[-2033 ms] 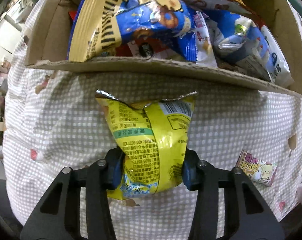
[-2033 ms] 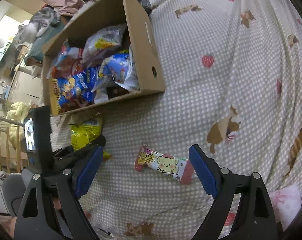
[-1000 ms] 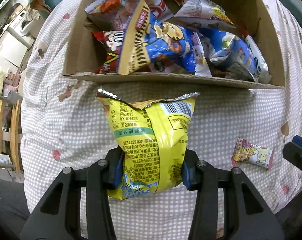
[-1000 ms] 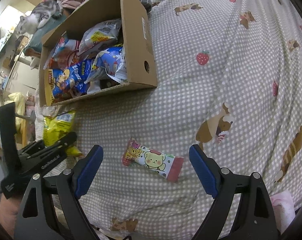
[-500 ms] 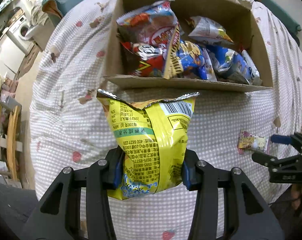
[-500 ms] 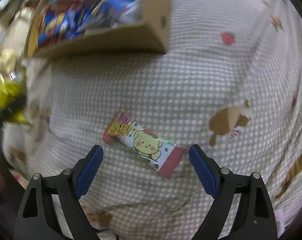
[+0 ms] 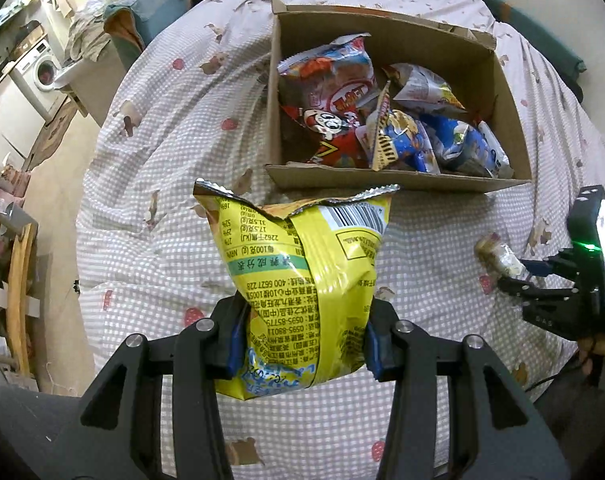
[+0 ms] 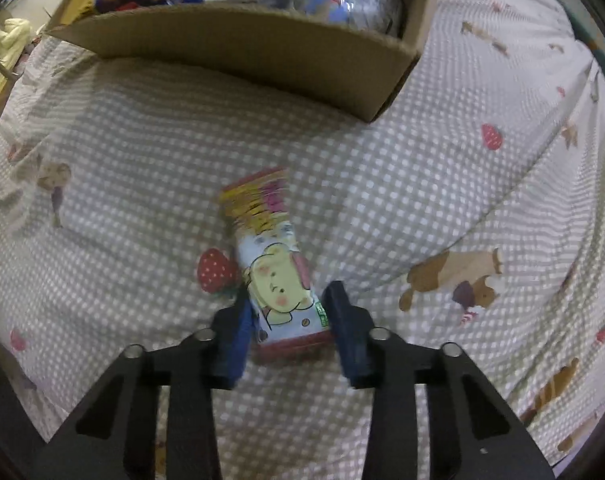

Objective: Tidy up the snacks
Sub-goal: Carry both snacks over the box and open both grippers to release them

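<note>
Now, left hand-held gripper (image 7: 302, 344): clamped on the crinkled yellow foil snack bag (image 7: 302, 284), lifted higher than a second ago, short of the open brown cardboard box (image 7: 394, 180) of snack packets.
Right hand-held gripper (image 8: 290, 328): jaws, wide a second ago, closing around the small bear-print snack bar wrapper (image 8: 274, 268) on the checked bedspread (image 8: 142, 160).
Meaning: both snacks likely go boxward next.
</note>
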### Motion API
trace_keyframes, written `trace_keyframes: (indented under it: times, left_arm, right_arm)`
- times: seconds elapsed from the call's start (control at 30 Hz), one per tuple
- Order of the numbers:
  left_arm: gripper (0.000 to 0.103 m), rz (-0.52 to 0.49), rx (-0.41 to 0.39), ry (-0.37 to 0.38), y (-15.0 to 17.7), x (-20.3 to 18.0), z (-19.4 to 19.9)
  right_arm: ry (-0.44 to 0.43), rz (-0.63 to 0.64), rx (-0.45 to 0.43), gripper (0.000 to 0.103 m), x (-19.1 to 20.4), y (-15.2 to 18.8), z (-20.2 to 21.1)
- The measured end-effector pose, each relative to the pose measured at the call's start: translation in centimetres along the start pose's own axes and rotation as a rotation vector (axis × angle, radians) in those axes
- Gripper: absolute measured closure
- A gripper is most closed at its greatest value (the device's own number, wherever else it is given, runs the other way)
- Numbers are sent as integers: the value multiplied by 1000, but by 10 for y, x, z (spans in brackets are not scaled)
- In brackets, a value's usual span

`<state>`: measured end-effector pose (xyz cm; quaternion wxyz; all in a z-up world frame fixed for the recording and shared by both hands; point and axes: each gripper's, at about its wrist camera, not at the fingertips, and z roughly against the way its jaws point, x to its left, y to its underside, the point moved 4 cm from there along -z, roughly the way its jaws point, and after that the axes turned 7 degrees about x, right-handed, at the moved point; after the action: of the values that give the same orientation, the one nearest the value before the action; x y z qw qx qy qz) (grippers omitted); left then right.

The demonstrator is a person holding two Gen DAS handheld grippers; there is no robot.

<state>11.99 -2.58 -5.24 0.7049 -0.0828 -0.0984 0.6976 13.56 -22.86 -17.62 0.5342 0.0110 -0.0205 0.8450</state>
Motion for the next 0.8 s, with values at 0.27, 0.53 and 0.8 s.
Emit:
trace_keyframes:
  times: [0.27,0.53,0.8]
  left_arm:
    - [62,31,-24,15,-7,18,5]
    - [62,63,-126,17,-52,20,27]
    - [62,66,-231,13,-98,14,41]
  right_arm:
    - [-158,-74,-129,71,14,26,50]
    - [-350,-115,-378,71,16,10,116]
    - [-383,-220,-558,71,-19,-27,153]
